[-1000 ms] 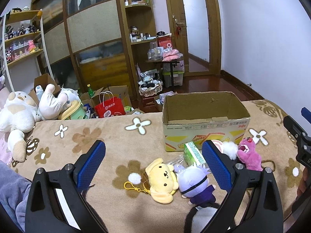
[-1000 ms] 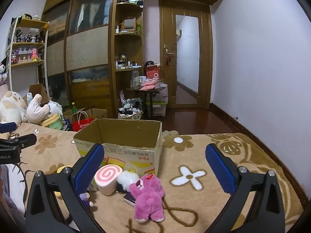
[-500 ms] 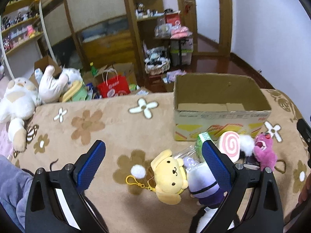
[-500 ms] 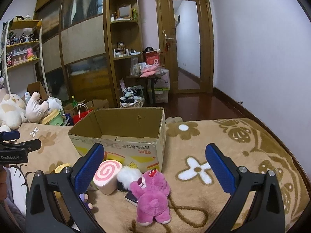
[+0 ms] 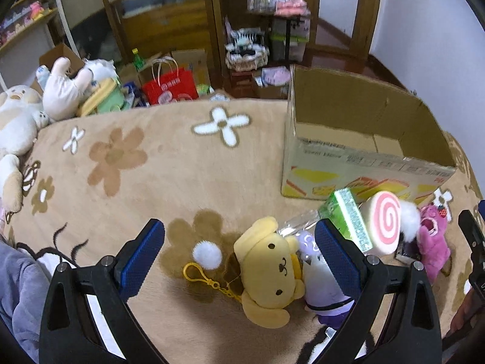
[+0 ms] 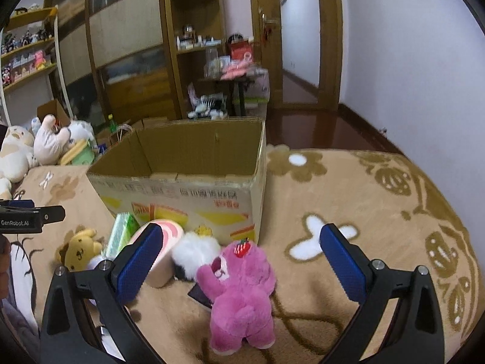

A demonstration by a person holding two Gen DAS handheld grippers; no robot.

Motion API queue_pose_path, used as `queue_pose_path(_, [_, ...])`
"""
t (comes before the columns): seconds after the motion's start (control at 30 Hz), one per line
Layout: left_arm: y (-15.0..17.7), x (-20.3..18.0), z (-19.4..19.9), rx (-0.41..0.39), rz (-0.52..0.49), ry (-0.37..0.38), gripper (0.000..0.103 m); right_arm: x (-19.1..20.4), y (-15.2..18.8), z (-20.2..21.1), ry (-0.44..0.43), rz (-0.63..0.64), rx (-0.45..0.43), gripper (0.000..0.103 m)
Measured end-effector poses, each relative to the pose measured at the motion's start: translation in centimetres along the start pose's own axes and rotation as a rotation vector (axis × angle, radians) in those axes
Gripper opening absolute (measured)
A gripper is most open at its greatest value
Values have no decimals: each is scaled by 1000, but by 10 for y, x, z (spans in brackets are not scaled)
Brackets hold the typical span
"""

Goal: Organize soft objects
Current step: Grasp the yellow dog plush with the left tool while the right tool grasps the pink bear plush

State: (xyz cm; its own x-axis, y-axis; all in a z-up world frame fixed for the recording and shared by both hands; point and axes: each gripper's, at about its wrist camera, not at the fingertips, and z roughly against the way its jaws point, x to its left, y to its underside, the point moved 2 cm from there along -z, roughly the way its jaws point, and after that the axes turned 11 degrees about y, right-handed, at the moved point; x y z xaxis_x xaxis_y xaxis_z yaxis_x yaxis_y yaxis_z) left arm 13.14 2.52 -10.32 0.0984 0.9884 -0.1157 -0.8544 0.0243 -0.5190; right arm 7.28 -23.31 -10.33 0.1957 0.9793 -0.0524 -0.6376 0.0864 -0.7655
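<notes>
Both your grippers have tipped down and closer to the toys since a second ago. Your left gripper (image 5: 239, 242), jaws wide and empty, now frames the yellow dog plush (image 5: 271, 273); your right gripper (image 6: 239, 251), equally wide, frames the pink bear (image 6: 242, 291). Behind them the cardboard box (image 6: 182, 188) sits empty, so nothing is sorted yet
</notes>
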Motion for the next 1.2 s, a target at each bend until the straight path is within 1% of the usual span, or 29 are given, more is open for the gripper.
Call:
queue_pose_path(0.17, [7, 0, -26, 94, 0, 12, 98, 1, 12, -24, -26, -10, 101, 99])
queue_pose_path(0.23, [10, 1, -35, 128, 1, 11, 98, 0, 17, -33, -40, -16, 132, 93])
queue_pose_path(0.3, [14, 2, -44, 179, 11, 29, 98, -1, 22, -38, -64, -21, 143, 88])
queue_pose_path(0.37, [17, 4, -52, 218, 25, 50, 98, -1, 28, -46, -80, -26, 174, 87])
queue_pose_path(0.4, [18, 4, -55, 229, 27, 52, 98, -1, 30, -50, -81, -28, 189, 87])
queue_pose_path(0.53, [22, 5, -64, 266, 17, 28, 98, -2, 37, -61, -88, -32, 241, 77])
queue_pose_path(0.67, [26, 3, -70, 288, 12, 32, 98, -1, 40, -64, -98, -39, 262, 76])
queue_pose_path(0.73, [26, 2, -72, 293, 6, 31, 95, 0, 41, -64, -97, -38, 268, 76])
queue_pose_path(0.77, [27, 3, -74, 301, 6, 26, 88, 0, 42, -65, -95, -38, 275, 76])
queue_pose_path(0.87, [30, 5, -76, 306, 27, 33, 86, 3, 43, -65, -97, -34, 295, 76])
queue_pose_path(0.93, [30, 6, -77, 306, 35, 45, 82, 7, 43, -65, -90, -11, 301, 76])
queue_pose_path(1.03, [35, 6, -81, 331, 58, 86, 68, 11, 46, -67, -88, 22, 318, 76])
queue_pose_path(1.1, [38, 6, -83, 336, 53, 82, 66, 15, 50, -70, -94, 43, 344, 75])
queue_pose_path(1.2, [39, 7, -82, 332, 57, 82, 63, 15, 51, -69, -88, 50, 341, 73])
